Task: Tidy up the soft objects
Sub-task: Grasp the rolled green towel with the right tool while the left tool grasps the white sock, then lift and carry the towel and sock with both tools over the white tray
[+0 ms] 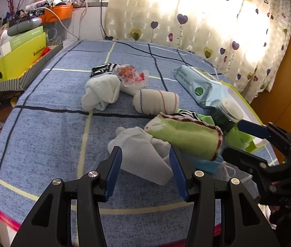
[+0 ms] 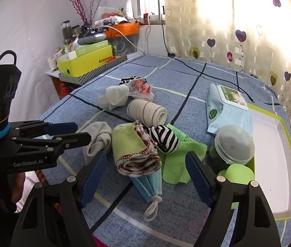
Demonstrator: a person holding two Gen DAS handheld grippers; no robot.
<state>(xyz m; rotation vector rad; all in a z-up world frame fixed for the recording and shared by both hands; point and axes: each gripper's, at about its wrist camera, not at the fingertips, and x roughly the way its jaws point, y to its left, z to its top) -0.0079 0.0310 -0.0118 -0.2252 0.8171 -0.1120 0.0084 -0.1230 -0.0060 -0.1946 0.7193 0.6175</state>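
Soft items lie on a blue plaid bedspread (image 1: 48, 135). My left gripper (image 1: 146, 160) is open, its blue pads either side of a white sock (image 1: 143, 154); it also shows in the right wrist view (image 2: 67, 132). My right gripper (image 2: 146, 169) is open around a rolled green towel with red trim (image 2: 135, 150) and a folded blue face mask (image 2: 149, 185). A black-and-white striped sock ball (image 2: 165, 139) rests on a green cloth (image 2: 178, 164). A rolled beige towel (image 1: 155, 100) and a white sock bundle (image 1: 100, 92) lie further back.
A white tray with a green rim (image 2: 273, 164) sits at the right, with a clear-lidded jar (image 2: 233, 144) and a wet-wipes pack (image 2: 227, 109) beside it. A plastic-wrapped snack (image 1: 131, 76) lies mid-bed. Yellow-green boxes (image 1: 15, 59) stand at the left. A heart-print curtain hangs behind.
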